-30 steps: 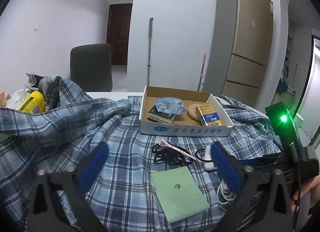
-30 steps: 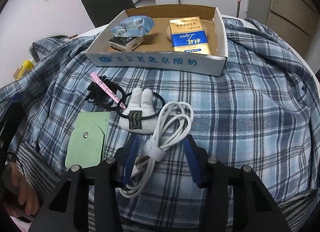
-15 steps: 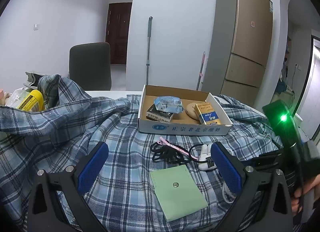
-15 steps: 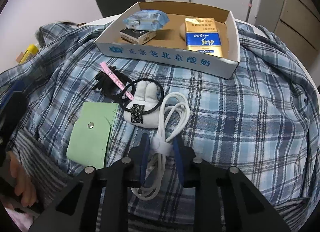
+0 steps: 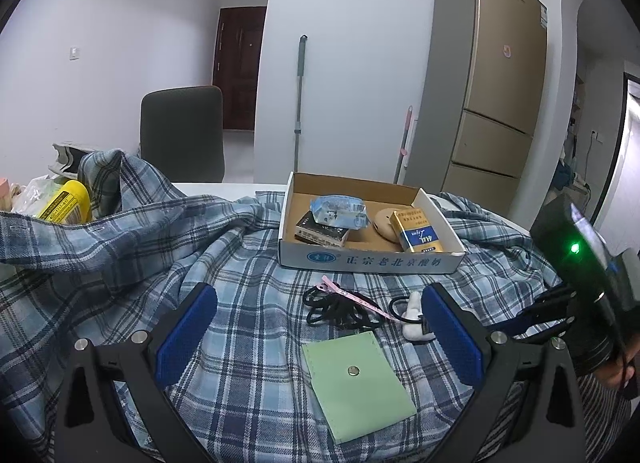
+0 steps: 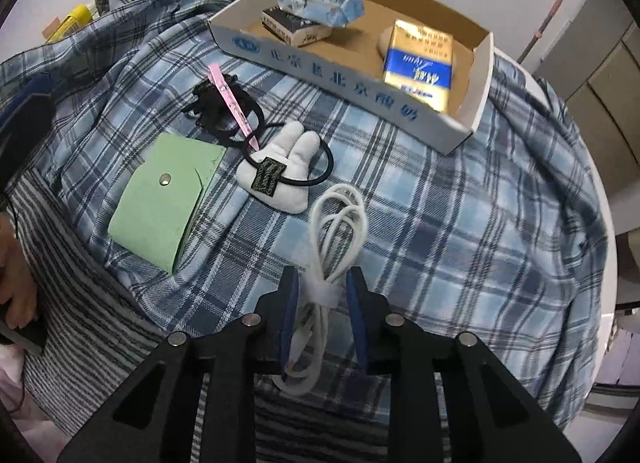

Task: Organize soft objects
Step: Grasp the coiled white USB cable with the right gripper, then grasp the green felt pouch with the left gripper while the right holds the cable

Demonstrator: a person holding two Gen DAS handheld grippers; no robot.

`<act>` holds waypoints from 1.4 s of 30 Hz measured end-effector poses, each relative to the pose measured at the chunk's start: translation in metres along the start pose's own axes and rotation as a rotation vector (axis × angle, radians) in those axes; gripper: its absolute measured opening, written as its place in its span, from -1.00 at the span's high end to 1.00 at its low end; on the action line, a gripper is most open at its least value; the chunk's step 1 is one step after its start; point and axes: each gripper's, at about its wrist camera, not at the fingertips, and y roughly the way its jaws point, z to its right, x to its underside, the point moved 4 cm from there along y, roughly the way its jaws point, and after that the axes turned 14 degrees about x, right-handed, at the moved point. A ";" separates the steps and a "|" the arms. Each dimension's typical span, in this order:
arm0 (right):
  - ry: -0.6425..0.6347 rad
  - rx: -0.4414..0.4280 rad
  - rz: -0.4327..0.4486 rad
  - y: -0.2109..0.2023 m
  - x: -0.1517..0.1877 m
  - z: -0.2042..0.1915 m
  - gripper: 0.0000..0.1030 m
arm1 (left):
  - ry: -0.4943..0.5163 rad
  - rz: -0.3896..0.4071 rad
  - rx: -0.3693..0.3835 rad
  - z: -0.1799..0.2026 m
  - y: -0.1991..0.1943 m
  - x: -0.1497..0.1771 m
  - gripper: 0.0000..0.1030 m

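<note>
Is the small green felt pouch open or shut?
Shut. The small green felt pouch lies flat on the plaid cloth, its flap folded down and snapped by the metal button.

Right tongs (image 6: 322, 285) now pinched tight on the white cable (image 6: 335, 242) (open around it before), wrist rolled.

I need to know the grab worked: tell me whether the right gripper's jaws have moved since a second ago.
Yes. The right gripper has closed: its blue pads stood well apart on either side of the white cable, which lies on the plaid cloth, and now pinch its bundled end.
</note>
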 end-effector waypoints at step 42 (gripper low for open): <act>0.317 0.013 0.238 -0.006 0.025 0.037 0.57 | -0.329 -0.489 0.042 0.017 0.050 0.047 -0.55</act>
